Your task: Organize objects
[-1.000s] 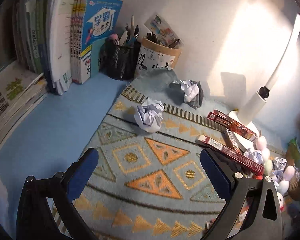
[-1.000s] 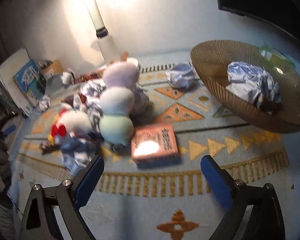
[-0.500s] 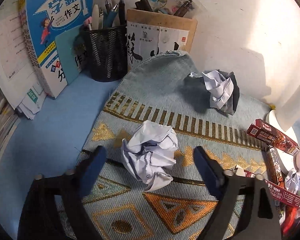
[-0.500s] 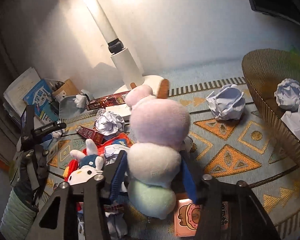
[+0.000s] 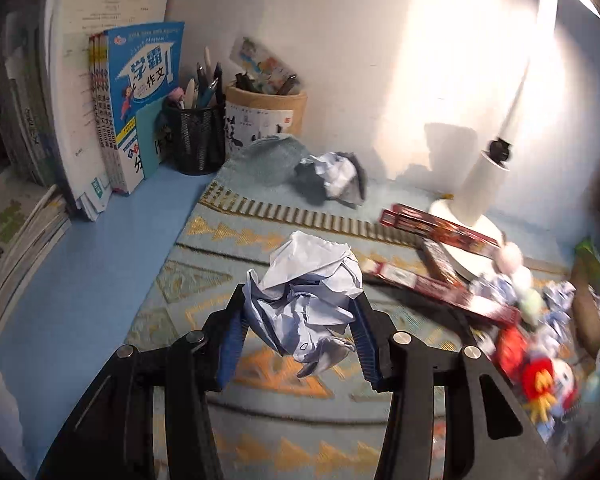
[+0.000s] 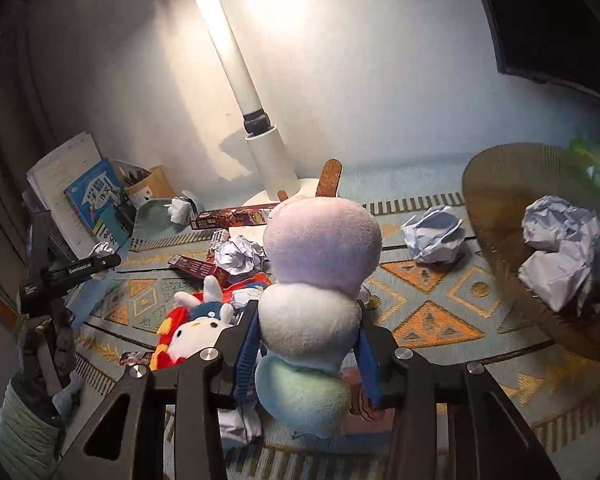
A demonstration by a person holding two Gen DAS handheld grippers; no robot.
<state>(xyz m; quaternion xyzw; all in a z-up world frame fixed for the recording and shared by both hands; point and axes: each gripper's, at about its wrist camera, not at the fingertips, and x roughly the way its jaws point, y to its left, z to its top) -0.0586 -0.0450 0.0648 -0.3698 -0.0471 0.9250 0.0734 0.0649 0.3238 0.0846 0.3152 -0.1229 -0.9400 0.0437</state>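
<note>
A crumpled white paper ball (image 5: pixel 312 268) sits between the blue pads of my left gripper (image 5: pixel 302 300). Its jaws are closing and the pads press the ball's sides, above the patterned mat (image 5: pixel 204 280). A pastel plush toy (image 6: pixel 320 240) of stacked pink, white and green lumps stands upright in my right gripper (image 6: pixel 307 312). Those jaws are closing too, and the pads squeeze its white middle. A woven basket (image 6: pixel 496 216) at the right holds crumpled paper (image 6: pixel 564 248).
Books (image 5: pixel 140 100), a black mesh pen holder (image 5: pixel 196 140) and a wooden cup (image 5: pixel 264 120) line the back left. A lamp base (image 5: pixel 484 184), red boxes (image 5: pixel 432 228), another paper ball (image 5: pixel 336 178), loose paper balls (image 6: pixel 434 236) and a white plush (image 6: pixel 200 328) crowd the mat.
My left gripper went forward over the paper ball, closed on it and drew back with it. My right gripper closed around the pastel plush and raised it slightly.
</note>
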